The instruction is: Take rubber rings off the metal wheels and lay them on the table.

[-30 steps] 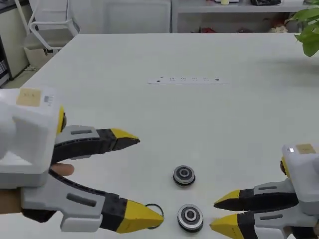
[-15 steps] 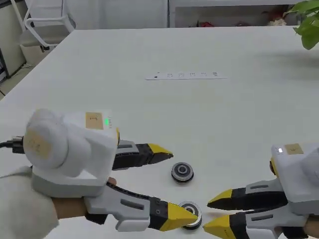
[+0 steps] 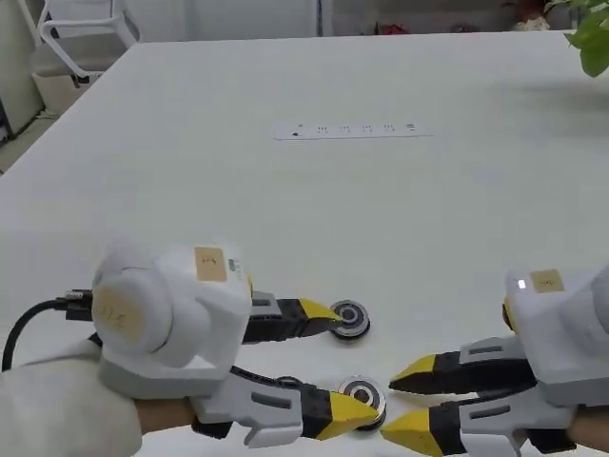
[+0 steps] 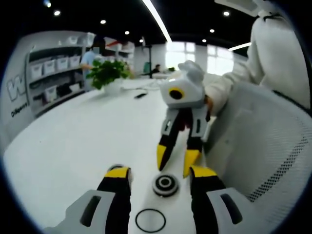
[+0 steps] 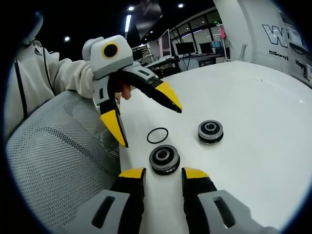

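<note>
We work over the white table [image 3: 400,219]. Our left gripper [image 3: 347,367] is spread wide and holds nothing. Our right gripper [image 3: 395,409] faces it tip to tip, its jaws parted by a narrower gap, also empty. The near wheel [image 3: 363,395] lies flat between the left jaws, just ahead of the right tips. The far wheel [image 3: 350,319] sits just outside the left gripper's farther jaw, at its tip; whether they touch we cannot tell. One loose rubber ring [image 4: 150,220] lies flat on the table between the left jaws, further back from their tips than the near wheel.
</note>
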